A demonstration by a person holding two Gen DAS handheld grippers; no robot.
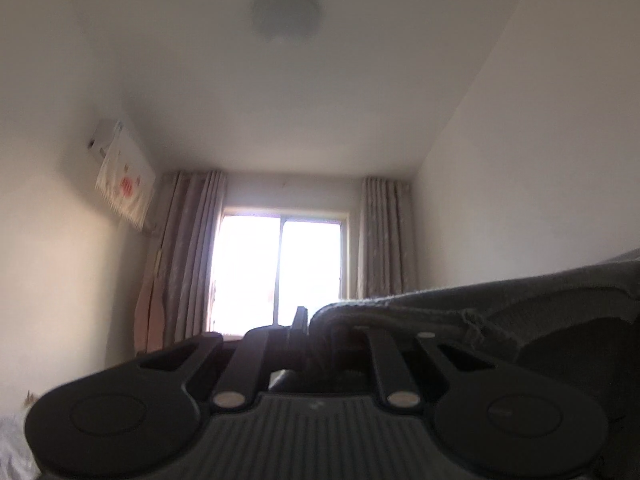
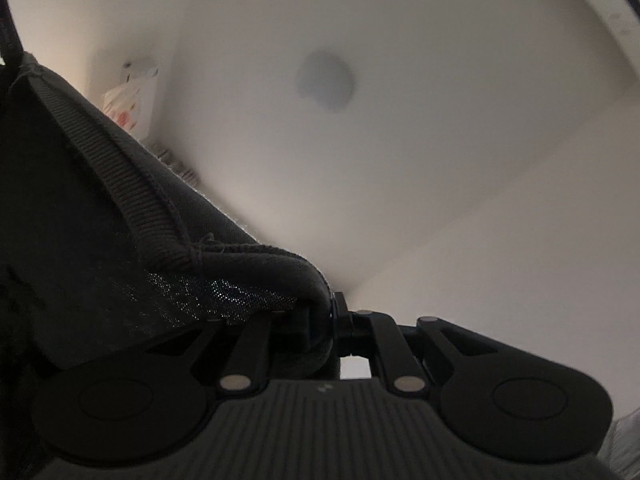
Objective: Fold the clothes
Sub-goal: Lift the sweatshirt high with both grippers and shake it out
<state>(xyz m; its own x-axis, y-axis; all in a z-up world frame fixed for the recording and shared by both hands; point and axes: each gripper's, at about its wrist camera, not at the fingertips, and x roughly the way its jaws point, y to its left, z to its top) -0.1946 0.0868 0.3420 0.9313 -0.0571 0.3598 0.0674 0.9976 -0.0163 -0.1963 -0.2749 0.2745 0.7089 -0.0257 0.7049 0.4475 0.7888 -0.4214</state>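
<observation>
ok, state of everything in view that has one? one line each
left gripper: shut on the dark garment, pointing upward
right gripper: shut on the dark garment, tilted toward the ceiling
dark garment: lifted, held at its edge by both grippers
curtains: drawn open
ceiling light: looks off

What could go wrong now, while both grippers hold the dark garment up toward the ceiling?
1. The left gripper and the right gripper each pinch only the edge of the dark garment; it may slip out.
2. Both cameras see mostly the ceiling, so where the hanging cloth lands cannot be checked.
</observation>
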